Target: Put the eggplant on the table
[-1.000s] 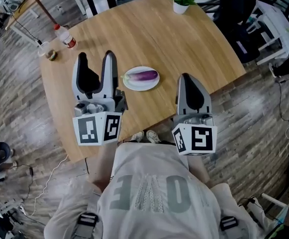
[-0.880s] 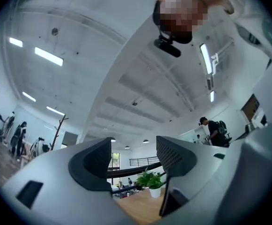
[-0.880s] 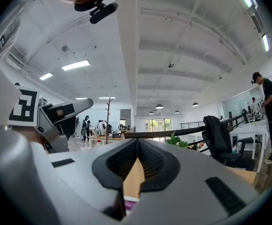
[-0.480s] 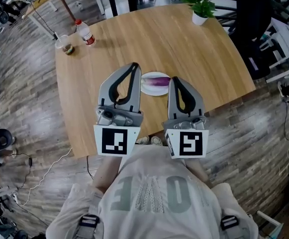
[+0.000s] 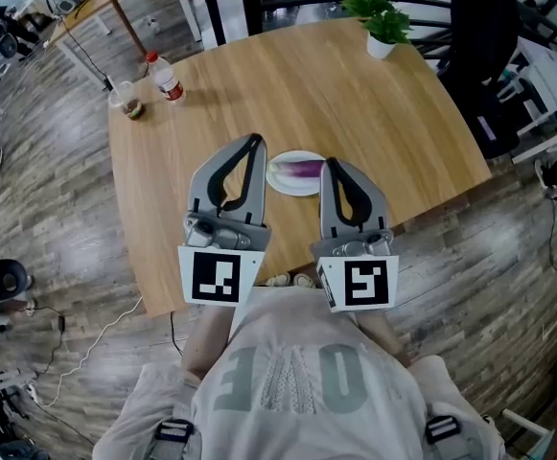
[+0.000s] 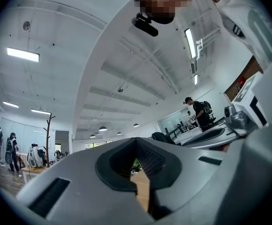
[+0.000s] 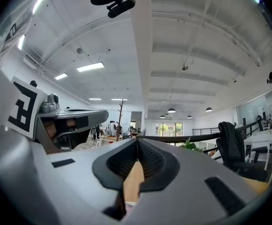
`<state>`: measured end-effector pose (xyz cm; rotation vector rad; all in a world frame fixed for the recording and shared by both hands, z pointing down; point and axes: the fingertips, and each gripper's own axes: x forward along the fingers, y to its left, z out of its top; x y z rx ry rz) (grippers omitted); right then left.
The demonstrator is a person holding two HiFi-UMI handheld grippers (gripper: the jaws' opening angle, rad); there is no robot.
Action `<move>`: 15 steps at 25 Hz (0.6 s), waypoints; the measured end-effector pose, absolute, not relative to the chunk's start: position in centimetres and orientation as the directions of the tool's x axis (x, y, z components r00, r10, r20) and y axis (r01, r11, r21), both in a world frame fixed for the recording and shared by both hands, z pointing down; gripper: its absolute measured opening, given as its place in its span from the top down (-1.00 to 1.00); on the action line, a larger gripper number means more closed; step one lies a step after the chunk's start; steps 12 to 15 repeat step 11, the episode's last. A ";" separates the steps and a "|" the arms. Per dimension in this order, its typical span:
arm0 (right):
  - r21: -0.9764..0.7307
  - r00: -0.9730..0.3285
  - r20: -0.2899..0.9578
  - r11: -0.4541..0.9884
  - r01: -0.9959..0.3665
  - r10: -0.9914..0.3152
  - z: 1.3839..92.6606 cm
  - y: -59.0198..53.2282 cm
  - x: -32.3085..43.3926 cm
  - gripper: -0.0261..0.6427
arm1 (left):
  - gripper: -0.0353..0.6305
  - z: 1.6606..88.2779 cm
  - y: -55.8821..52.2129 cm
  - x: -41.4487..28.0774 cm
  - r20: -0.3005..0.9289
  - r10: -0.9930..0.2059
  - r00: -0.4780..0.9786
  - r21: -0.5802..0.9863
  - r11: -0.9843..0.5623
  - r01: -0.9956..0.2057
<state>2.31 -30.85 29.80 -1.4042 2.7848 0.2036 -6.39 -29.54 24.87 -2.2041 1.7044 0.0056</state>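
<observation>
A purple eggplant (image 5: 304, 169) lies on a small white plate (image 5: 279, 183) near the front of the wooden table (image 5: 355, 103). My left gripper (image 5: 252, 141) is held level just left of the plate, its jaws shut with nothing between them. My right gripper (image 5: 329, 163) sits just right of the plate, also shut and empty. The plate lies between the two gripper tips. In the left gripper view the shut gripper (image 6: 136, 139) points over the table towards the room, and the right gripper view shows that gripper (image 7: 136, 139) the same way; neither view shows the eggplant.
A plastic bottle (image 5: 168, 78) and a cup (image 5: 122, 94) stand at the table's far left. A potted plant (image 5: 383, 22) stands at the far right edge. A black chair (image 5: 494, 46) is beyond the table on the right.
The left gripper's jaws have shut; they stood wide open a second ago. Both grippers have drawn in towards each other and now flank the plate.
</observation>
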 end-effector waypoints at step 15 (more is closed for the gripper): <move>0.097 -0.598 -0.038 0.593 -0.799 -0.800 30.9 -30.3 2.4 0.86 | 0.87 25.6 -29.5 -7.1 -0.189 -0.947 0.260 -0.263 -0.206 -0.942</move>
